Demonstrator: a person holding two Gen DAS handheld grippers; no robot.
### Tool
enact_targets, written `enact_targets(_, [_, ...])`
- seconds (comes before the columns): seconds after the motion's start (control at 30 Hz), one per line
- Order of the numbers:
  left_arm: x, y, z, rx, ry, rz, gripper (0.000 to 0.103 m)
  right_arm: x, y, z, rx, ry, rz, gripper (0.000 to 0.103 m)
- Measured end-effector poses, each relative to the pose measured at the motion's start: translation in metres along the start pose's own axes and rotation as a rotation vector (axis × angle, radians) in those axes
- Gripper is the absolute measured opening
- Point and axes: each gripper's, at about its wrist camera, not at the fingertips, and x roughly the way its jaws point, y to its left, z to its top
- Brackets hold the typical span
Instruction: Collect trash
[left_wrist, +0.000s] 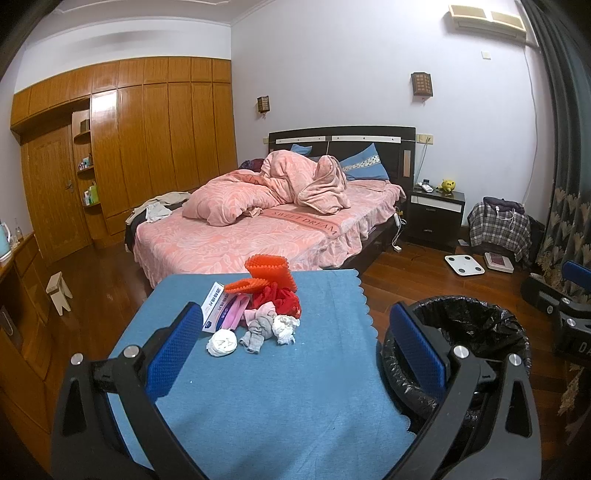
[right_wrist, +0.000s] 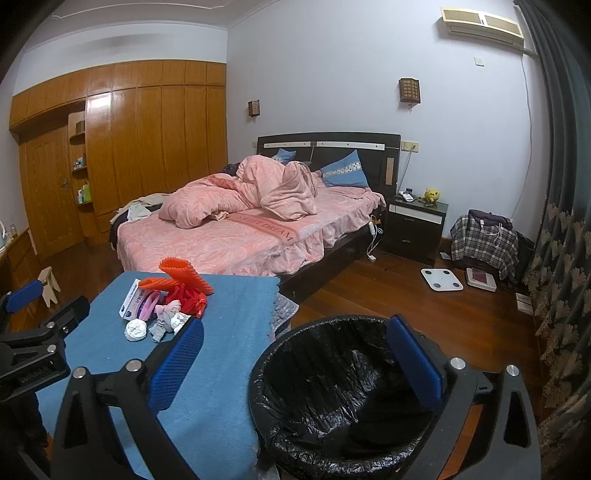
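Both tongs (left_wrist: 295, 332) (right_wrist: 295, 347) spread, empty; only right view shows bin (right_wrist: 332, 398) interior, seemingly bare.

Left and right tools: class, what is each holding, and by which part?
Nothing is held. The left tool and right tool are both open and empty.
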Motion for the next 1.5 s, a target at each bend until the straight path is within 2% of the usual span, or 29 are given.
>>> enact_targets(1.5, [0.0026,0.0034,-0.0008,-0.001,0.005,0.000,0.098,0.0007,0.0013,0.0013,-0.003,0.003,0.002,0.097])
